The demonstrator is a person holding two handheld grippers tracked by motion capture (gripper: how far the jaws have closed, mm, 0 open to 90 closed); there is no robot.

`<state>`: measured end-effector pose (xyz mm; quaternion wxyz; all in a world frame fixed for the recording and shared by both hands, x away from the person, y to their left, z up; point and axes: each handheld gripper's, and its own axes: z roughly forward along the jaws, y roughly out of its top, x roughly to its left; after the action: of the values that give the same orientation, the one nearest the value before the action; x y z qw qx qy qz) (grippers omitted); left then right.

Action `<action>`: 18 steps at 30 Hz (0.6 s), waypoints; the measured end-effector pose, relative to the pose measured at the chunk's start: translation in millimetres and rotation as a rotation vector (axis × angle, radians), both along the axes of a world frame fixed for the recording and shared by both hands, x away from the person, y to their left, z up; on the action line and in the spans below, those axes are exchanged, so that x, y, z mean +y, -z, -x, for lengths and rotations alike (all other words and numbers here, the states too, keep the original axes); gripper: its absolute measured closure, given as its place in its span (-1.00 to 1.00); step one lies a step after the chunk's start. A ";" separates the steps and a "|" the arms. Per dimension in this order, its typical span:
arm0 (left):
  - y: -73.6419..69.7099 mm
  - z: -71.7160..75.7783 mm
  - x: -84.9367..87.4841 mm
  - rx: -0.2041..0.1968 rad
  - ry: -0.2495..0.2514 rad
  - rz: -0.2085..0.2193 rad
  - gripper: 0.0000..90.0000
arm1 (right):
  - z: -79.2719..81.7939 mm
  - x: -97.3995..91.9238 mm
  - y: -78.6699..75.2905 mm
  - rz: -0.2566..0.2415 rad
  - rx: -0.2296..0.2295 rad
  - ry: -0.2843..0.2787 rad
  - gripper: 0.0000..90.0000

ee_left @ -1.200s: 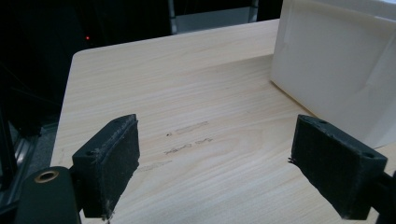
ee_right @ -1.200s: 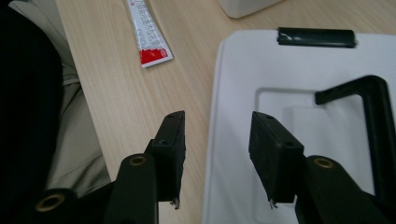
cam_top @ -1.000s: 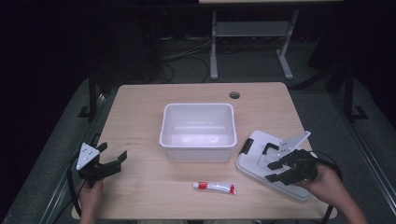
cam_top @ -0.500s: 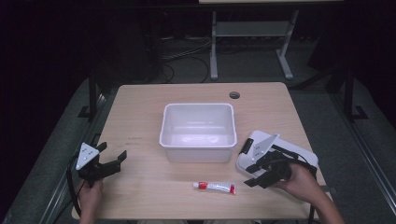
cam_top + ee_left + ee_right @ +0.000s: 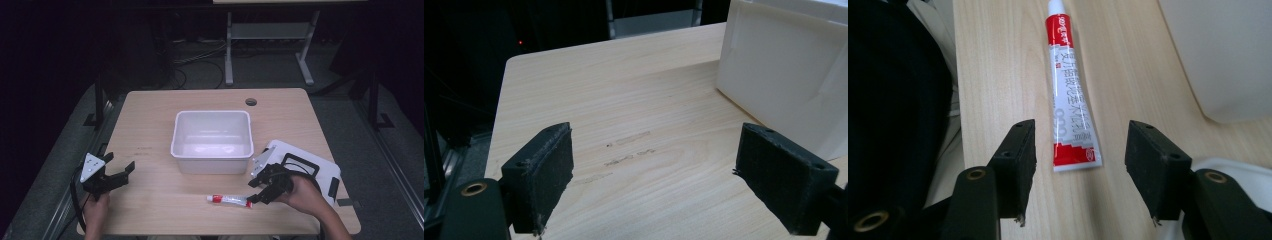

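Observation:
A red and white tube (image 5: 229,200) lies flat on the wooden table (image 5: 150,125) in front of the white bin (image 5: 212,165). My right gripper (image 5: 255,192) is at the tube's right, crimped end. In the right gripper view the tube (image 5: 1068,90) points away from me, and its crimped end lies between the jaws of the right gripper (image 5: 1080,137), untouched. Those jaws have just been opening and stand open. At the table's left edge my left gripper (image 5: 120,162) is open over bare wood, seen also in the left gripper view (image 5: 654,150).
The bin is empty and sits mid-table; its wall (image 5: 784,65) is to the right of my left gripper and its corner (image 5: 1228,55) is beyond my right jaw. A white lid (image 5: 320,172) with black clips lies at the right. A round cable hole (image 5: 251,102) is at the back.
My right gripper moved left off the lid and down to the tube's crimped end, and its jaws spread wider. The left gripper stayed put.

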<state>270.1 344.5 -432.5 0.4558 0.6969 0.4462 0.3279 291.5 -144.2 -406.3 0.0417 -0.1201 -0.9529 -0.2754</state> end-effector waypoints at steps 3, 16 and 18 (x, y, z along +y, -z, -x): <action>0.1 -0.1 0.0 0.001 0.000 0.002 -0.67 | -0.7 5.8 1.4 -0.002 0.002 -0.013 0.01; 0.2 0.0 0.5 0.001 -0.002 0.001 -0.67 | -5.1 30.0 9.9 0.014 0.007 -0.058 0.01; 0.2 -0.1 0.5 0.001 -0.003 0.003 -0.67 | -5.5 33.8 11.6 0.017 0.012 -0.063 0.01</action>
<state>270.3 345.0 -432.7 0.4561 0.6958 0.4477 0.3276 297.0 -110.4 -417.8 0.0549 -0.0920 -0.9582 -0.2652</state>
